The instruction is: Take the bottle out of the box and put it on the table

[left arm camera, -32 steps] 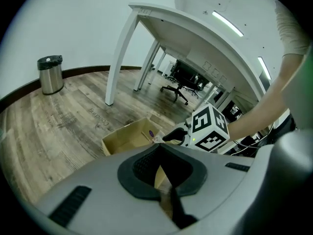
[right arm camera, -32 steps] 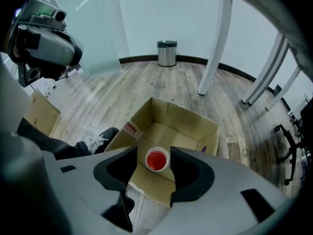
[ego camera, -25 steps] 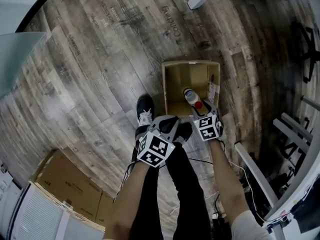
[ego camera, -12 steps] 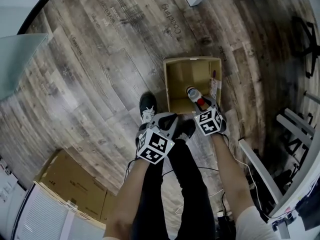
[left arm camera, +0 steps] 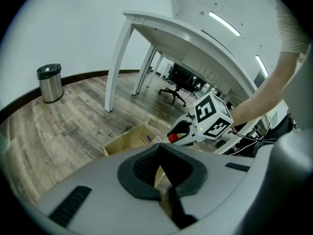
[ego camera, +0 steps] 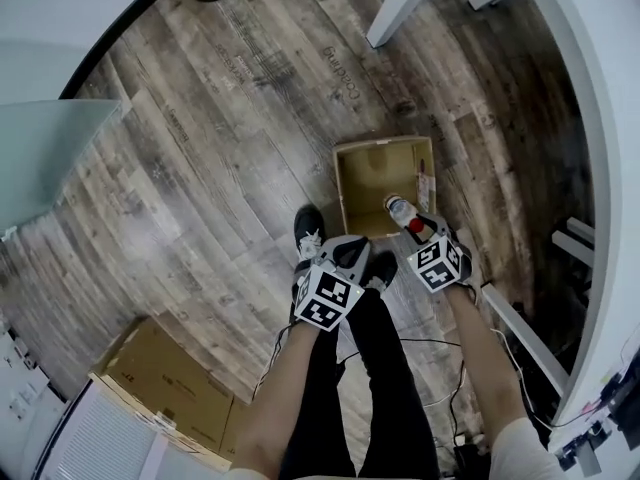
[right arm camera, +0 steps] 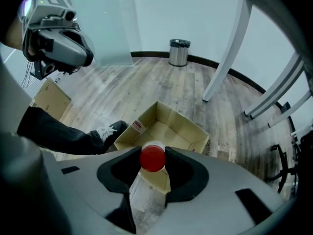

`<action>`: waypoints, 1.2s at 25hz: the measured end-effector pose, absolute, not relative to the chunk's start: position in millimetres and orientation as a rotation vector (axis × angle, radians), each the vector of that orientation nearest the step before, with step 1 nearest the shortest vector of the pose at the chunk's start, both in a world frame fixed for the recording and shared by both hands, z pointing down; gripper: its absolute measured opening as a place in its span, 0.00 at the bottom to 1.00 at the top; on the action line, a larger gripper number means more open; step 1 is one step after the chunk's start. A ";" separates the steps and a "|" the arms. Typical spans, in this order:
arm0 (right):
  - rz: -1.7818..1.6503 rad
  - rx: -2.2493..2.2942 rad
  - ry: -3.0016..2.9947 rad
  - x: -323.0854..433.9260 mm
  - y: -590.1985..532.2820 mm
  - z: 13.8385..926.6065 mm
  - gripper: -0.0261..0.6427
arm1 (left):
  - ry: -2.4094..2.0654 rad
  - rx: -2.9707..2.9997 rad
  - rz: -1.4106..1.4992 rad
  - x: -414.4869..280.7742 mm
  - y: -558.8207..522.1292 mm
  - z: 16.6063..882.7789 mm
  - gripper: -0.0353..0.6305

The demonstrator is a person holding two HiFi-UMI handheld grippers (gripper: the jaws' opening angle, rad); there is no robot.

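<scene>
Right gripper view: right gripper (right arm camera: 152, 169) pinching bottle (right arm camera: 153, 158) at red cap, hanging over box (right arm camera: 142, 121). Left gripper (left arm camera: 160, 153) pressed together, empty. Looks like lift-out step. Next: carry to surface (ego camera: 595, 128), set upright, release.

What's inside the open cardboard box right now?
Only bare cardboard floor shows inside the box. The bottle, held at its red-capped top by the right gripper, covers the near right corner in the head view, so anything there is hidden.
</scene>
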State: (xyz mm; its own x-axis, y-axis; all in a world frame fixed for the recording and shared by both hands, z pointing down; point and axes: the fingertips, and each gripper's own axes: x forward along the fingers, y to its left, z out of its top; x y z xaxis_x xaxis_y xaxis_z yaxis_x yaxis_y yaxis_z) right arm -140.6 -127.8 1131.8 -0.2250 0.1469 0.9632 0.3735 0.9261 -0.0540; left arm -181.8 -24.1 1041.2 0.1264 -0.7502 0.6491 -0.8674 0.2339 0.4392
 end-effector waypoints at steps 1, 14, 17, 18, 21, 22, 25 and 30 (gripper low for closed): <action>-0.225 -0.394 -1.805 -143.3 -129.2 1122.8 0.31 | -1.645 1.545 0.174 -183.6 -26.0 1033.5 0.07; -0.235 -0.406 -1.823 -160.8 -148.6 986.5 0.31 | -1.673 1.620 0.238 -200.9 -24.7 913.2 0.07; -0.244 -0.410 -1.837 -166.7 -142.5 949.4 0.31 | -1.682 1.637 0.264 -210.1 -19.3 881.1 0.07; -0.257 -0.415 -1.836 -167.3 -142.2 937.3 0.31 | -1.686 1.646 0.272 -211.8 -20.4 869.3 0.07; -0.294 -0.444 -1.834 -168.7 -143.6 901.8 0.31 | -1.707 1.663 0.286 -212.1 -24.3 833.7 0.07; -0.295 -0.452 -1.835 -169.3 -143.2 889.8 0.31 | -1.715 1.666 0.288 -210.8 -24.1 822.6 0.07; -0.285 -0.462 -1.843 -166.5 -140.4 852.8 0.31 | -1.740 1.682 0.290 -202.3 -22.5 787.8 0.07; -0.318 -0.500 -1.858 -157.8 -130.2 791.1 0.31 | -1.773 1.671 0.282 -184.8 -9.3 743.7 0.08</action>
